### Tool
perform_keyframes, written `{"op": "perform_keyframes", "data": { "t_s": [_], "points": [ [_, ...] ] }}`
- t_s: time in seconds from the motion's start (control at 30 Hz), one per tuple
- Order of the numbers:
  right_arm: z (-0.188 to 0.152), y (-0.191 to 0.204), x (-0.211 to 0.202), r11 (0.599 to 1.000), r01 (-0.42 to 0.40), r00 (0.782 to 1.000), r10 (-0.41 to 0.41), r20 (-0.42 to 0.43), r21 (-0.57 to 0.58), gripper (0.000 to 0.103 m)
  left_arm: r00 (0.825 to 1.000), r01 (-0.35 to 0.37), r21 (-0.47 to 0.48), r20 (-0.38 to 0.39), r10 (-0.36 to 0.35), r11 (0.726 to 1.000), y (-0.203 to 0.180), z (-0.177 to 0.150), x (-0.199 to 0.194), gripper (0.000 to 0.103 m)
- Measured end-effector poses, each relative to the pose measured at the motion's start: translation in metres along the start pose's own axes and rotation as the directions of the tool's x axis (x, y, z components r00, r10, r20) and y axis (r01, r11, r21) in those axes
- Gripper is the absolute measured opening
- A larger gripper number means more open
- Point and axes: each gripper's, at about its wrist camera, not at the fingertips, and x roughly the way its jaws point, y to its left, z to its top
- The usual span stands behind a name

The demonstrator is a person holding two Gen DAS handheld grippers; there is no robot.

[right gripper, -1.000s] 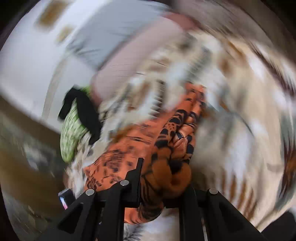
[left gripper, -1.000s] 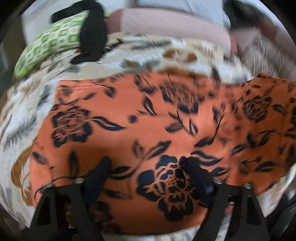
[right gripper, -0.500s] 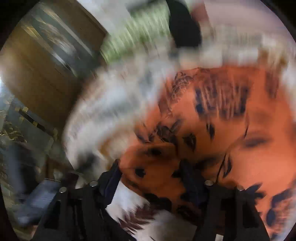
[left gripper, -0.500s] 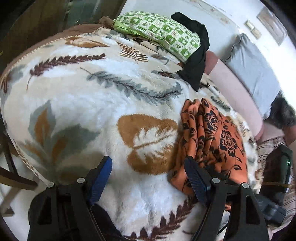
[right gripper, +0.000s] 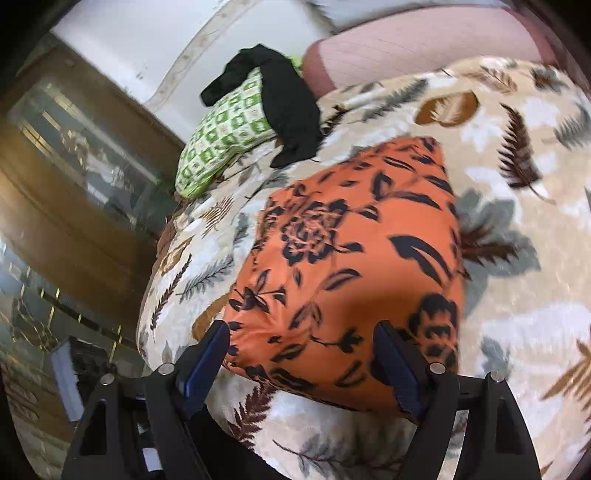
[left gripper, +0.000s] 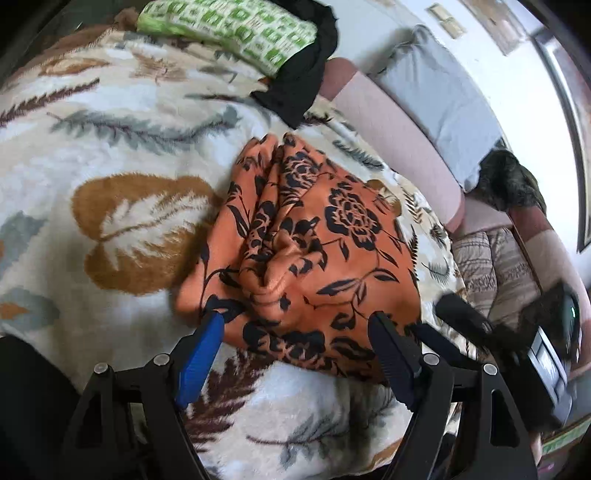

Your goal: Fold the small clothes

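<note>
Underneath everything spreads a plush blanket (left gripper: 110,155) printed with brown, grey and tan leaves and ferns, covering a bed or couch; it fills most of both wrist views (right gripper: 517,258). Behind it runs a pink upholstered backrest (left gripper: 388,122) with a grey cushion (left gripper: 443,96) leaning on it, and the right wrist view also shows a wooden cabinet with glass doors (right gripper: 74,184) off to the side. On the blanket lies the orange garment (left gripper: 332,251) with black roses and leaves, folded into a compact bundle; from the left wrist its near-left part is bunched into soft creases, while from the right wrist (right gripper: 351,266) it reads as a smoother, rounded packet. At the far end of the blanket sits a green-and-white checked pillow (left gripper: 236,33), with a black cloth (left gripper: 303,77) draped over one end of it and trailing onto the blanket, well apart from the orange garment. The left tongs (left gripper: 295,354) stand wide open, gripping nothing, their blue-padded fingers either side of the near edge of the bundle. The right tongs (right gripper: 306,369) are likewise spread wide and hold nothing, poised at the near edge of the garment; in the left wrist view they (left gripper: 454,325) show as a dark blurred shape just beside the bundle's right side.
</note>
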Motion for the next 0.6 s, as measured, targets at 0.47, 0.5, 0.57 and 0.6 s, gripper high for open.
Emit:
{"op": "perform_keyframes", "data": {
  "t_s": [0.47, 0.5, 0.57, 0.6],
  "points": [
    [0.004, -0.019, 0.004, 1.000, -0.005, 0.999, 0.005, -0.042, 0.003, 0.083, 0.984, -0.101, 0.186, 0.162, 0.070, 0.977, -0.039, 0.015, -0.024, 0.012],
    [0.005, -0.020, 0.005, 1.000, 0.000, 0.999, 0.000, -0.048, 0.005, 0.083, 0.978, -0.139, 0.252, 0.185, 0.093, 0.958, -0.050, 0.009, -0.024, 0.012],
    [0.010, -0.018, 0.005, 1.000, 0.027, 0.998, -0.027, -0.057, 0.000, 0.083, 0.974, -0.199, 0.275, 0.164, 0.158, 0.941, -0.047, 0.003, -0.007, 0.012],
    [0.014, -0.014, 0.004, 0.999, 0.050, 0.997, -0.051, -0.060, -0.007, 0.083, 0.969, -0.237, 0.278, 0.131, 0.208, 0.931, -0.041, 0.000, 0.007, 0.012]
  ]
}}
